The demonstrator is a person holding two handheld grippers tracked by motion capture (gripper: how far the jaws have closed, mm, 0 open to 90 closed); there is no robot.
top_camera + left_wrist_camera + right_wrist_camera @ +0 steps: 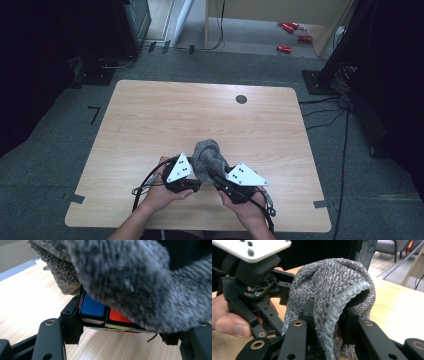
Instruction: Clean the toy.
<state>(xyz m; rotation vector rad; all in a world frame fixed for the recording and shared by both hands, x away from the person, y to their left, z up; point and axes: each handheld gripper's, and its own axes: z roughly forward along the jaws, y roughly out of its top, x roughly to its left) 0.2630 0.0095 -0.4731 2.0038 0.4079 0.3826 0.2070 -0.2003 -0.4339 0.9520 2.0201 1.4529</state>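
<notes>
— What's in the middle of it all?

— A grey knitted sock (209, 157), bunched up just above the near part of the light wooden tabletop (150, 125), between the two tools. Under its fuzzy fabric sits a small puzzle cube with blue and orange-red stickers (100, 311); the sock drapes over the top of it.

— Who holds the cube?

— The left gripper (192, 182). Its black jaws clamp the cube from either side, seen in its own view.

— And the other one?

— The right gripper (216, 176) pinches the sock's ribbed cuff edge (337, 315), jaws pressed nearly together on the cloth. Both tools meet side by side, white three-cornered plates up.

— Anything farther off?

— A dark round grommet (241, 99) at the tabletop's far edge, and red cans (291, 36) on the floor beyond.
</notes>
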